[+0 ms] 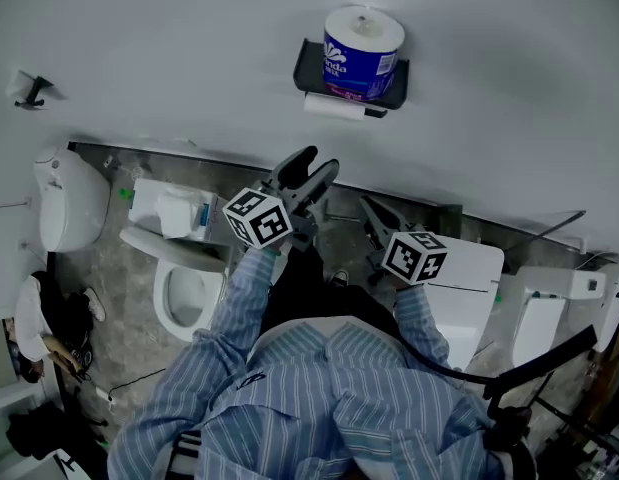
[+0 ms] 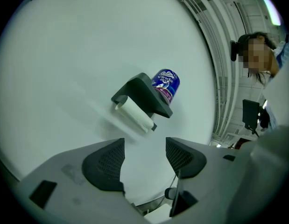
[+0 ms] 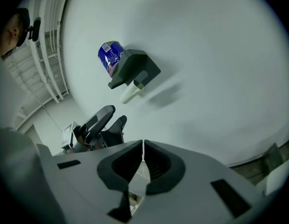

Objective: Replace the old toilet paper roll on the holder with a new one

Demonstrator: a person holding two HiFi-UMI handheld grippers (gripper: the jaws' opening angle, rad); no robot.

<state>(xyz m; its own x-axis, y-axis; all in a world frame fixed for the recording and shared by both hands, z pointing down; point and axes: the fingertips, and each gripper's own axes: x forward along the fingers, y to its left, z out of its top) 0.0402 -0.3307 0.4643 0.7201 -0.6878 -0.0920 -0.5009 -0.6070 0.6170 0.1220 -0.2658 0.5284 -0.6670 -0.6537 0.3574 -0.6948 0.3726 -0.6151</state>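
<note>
A dark wall holder (image 1: 314,71) carries a new roll in a blue wrapper (image 1: 361,43) upright on its top shelf. The old roll (image 1: 334,108), a thin white tube, sits on the bar beneath. My left gripper (image 1: 314,166) is below the holder, open, pointing at the wall with nothing between its fingers. The left gripper view shows the holder (image 2: 142,97), the wrapped roll (image 2: 166,84) and the old roll (image 2: 135,115) beyond the spread pads (image 2: 107,164). My right gripper (image 1: 369,208) is lower right, shut and empty; its view shows the holder (image 3: 132,66) and the left gripper (image 3: 100,122).
A toilet (image 1: 179,288) stands below left, with a white box (image 1: 174,210) on its tank. Another white fixture (image 1: 69,198) is at far left and a white cistern (image 1: 469,278) at right. A small hook (image 1: 29,90) is on the wall. A person (image 2: 256,55) stands at right.
</note>
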